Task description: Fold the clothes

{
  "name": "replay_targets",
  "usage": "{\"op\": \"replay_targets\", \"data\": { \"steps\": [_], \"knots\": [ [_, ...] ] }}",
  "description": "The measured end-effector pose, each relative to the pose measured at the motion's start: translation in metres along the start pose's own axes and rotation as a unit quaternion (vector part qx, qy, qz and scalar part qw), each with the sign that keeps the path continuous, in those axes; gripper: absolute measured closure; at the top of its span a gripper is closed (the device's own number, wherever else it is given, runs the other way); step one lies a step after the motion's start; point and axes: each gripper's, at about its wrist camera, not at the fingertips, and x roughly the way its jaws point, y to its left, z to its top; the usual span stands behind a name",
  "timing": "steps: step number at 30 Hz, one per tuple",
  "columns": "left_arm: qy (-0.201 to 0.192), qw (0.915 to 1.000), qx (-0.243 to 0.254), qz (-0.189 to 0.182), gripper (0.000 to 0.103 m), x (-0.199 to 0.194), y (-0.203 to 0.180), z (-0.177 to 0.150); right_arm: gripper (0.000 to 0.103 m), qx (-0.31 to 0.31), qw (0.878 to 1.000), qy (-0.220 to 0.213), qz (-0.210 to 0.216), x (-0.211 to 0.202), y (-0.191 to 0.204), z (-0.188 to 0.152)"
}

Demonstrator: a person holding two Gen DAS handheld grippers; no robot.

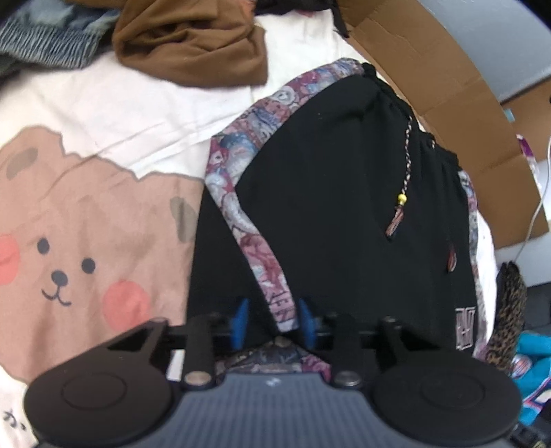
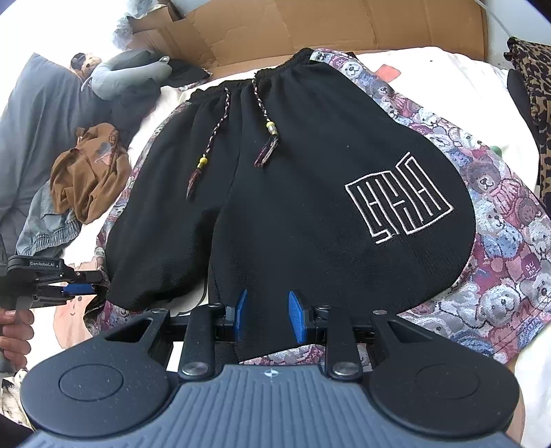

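I am working over a pair of black shorts (image 2: pixel 292 193) lying spread flat on a bed sheet (image 1: pixel 103 113) printed with a cartoon bear, waistband away from me and both leg hems toward me. Patterned side panels (image 2: pixel 509 248) of woven teddy bears run down the outer edges of the shorts.

My right gripper (image 2: pixel 267 315) is hovering open over the hem of the leg below the logo, jaws parted with cloth between them but not pinched. My left gripper (image 1: pixel 273 320) is also standing open, straddling the patterned strip at the other leg's hem; it is gripping nothing that I can see.

I am judging the shorts to be a thick knit: soft, limp, fairly light, not slippery, and likely to drape and sag rather than hold a crease. The hem corners look like the best places to pinch, since the doubled edge there gives the pads something firm. The braided drawstrings (image 2: pixel 263 113) with their yellow beads may dangle and snag.

Beside the waistband, a brown garment (image 2: pixel 89 169) is lying crumpled, with cardboard (image 2: pixel 310 24) beyond it.

For writing, I am reading "GenRobot.AI" on the left gripper's body in the right view. The white stitched logo (image 2: pixel 399 196) on the shorts is a maze-like block I cannot read.
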Motion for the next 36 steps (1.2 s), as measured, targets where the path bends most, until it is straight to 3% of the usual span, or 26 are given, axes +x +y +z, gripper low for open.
{"op": "replay_targets", "data": {
  "steps": [3,6,14,20,27,32,36],
  "knots": [
    [0.001,0.9999,0.007,0.010,0.095,-0.004,0.002,-0.001,0.070,0.004,1.000,0.000,-0.001,0.000,-0.002,-0.001],
    [-0.002,0.9995,0.021,0.022,0.097,-0.013,0.005,-0.003,0.070,0.007,1.000,0.000,0.001,0.000,-0.002,0.000],
    [-0.017,0.9972,0.057,0.046,0.098,-0.052,0.017,0.005,0.070,-0.039,0.999,0.019,0.021,0.005,0.017,0.012],
    [-0.025,0.9941,0.077,0.073,0.099,-0.071,0.035,0.013,0.070,-0.094,0.993,0.058,0.042,0.008,0.044,0.027],
    [-0.045,0.9908,0.090,0.090,0.100,-0.083,0.051,0.021,0.070,-0.111,0.987,0.103,0.060,0.033,0.074,0.030],
    [-0.065,0.9879,0.093,0.105,0.100,-0.081,0.064,0.035,0.070,-0.111,0.984,0.124,0.060,0.061,0.090,0.021],
    [-0.090,0.9860,0.085,0.112,0.100,-0.077,0.077,0.055,0.065,-0.132,0.984,0.116,0.040,0.078,0.102,0.016]
  ]
}}
